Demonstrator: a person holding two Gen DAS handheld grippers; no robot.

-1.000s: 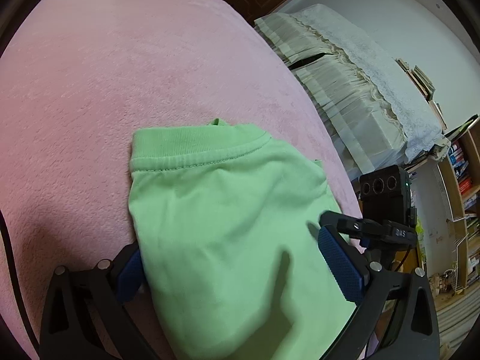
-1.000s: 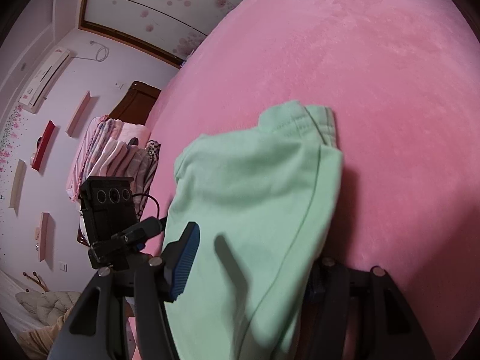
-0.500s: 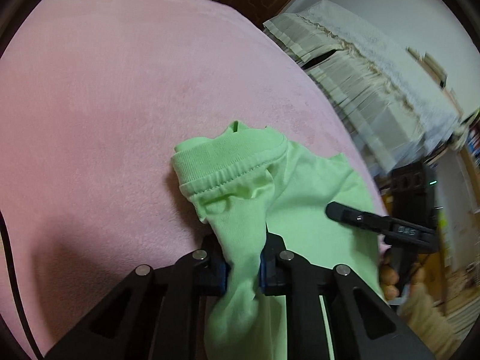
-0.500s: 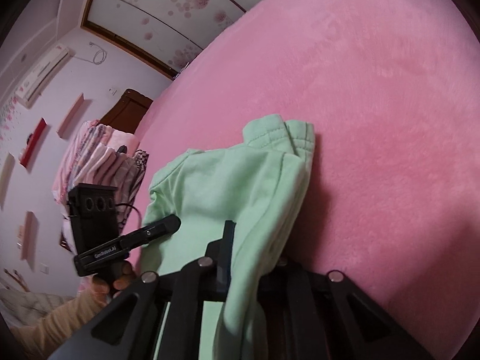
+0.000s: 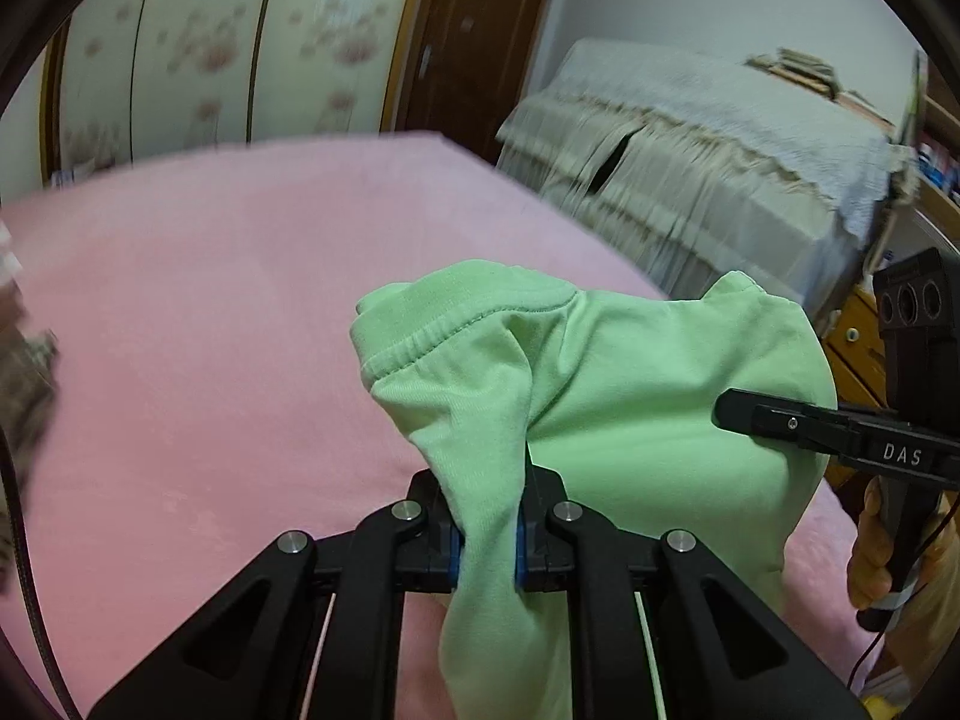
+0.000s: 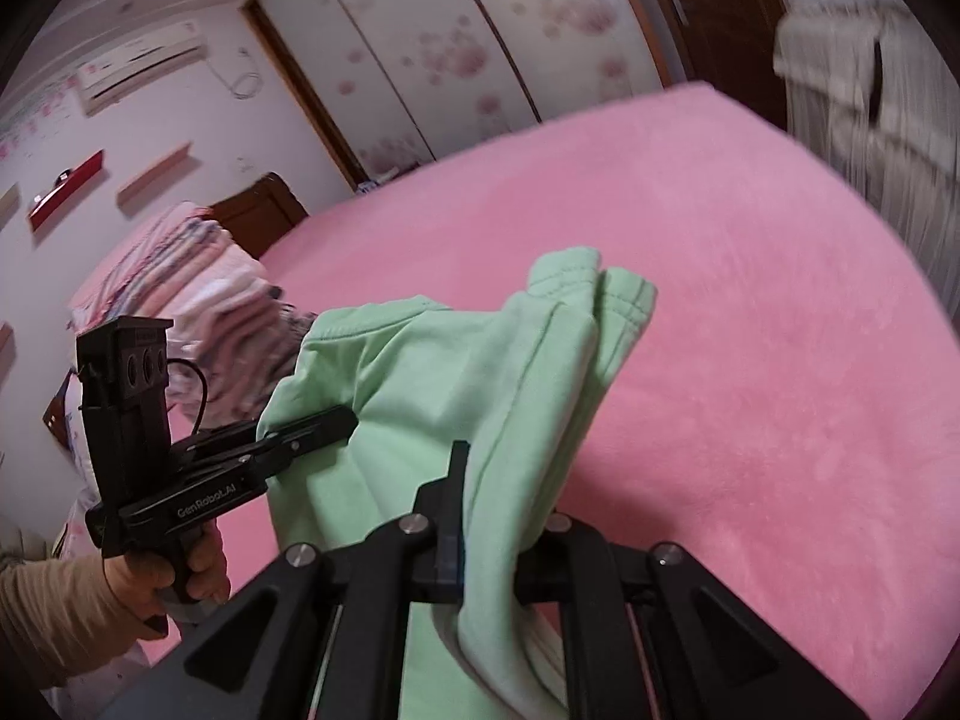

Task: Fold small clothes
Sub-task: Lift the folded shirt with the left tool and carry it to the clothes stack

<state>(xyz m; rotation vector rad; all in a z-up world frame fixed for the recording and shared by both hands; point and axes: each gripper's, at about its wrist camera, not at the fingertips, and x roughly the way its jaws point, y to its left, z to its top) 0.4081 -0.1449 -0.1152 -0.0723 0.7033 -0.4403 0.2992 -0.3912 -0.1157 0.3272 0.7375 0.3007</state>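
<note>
Change: 1 s ago the garment [image 5: 648, 420] was lying flat on the bed [image 5: 210, 360], both sets of fingers spread wide around its near edge. Now both are clenched on that edge and the cloth is raised.
Left gripper [image 5: 487, 531]: clamped on a bunched fold; cloth is pinched between the blue pads [image 5: 454, 540], the ribbed waistband is ahead of the fingertips, a tail hangs below them.
Right gripper [image 6: 486, 546]: clamped on the other near corner; cloth runs forward and up from between the fingers, hemmed ends ahead of the tips.
Garment: held between the two grippers, draped ahead of both; whether the far end is touching the bed cannot be told.
Camera pitch: wardrobe [image 5: 198, 48] and door [image 5: 480, 30] are now in view ahead of the left fingers, where bed was seen before; a lift is indicated.
Task meaning: grasp judged done, fold stroke judged started; near edge is likely to be carried forward over the far edge.
Risk: uneven bunching at the left pads, so a skewed crease is possible.
Containers: none seen; nothing is held in anything.
Other: a stack of folded laundry [image 6: 198, 294] is seen left of the right fingers.
</note>
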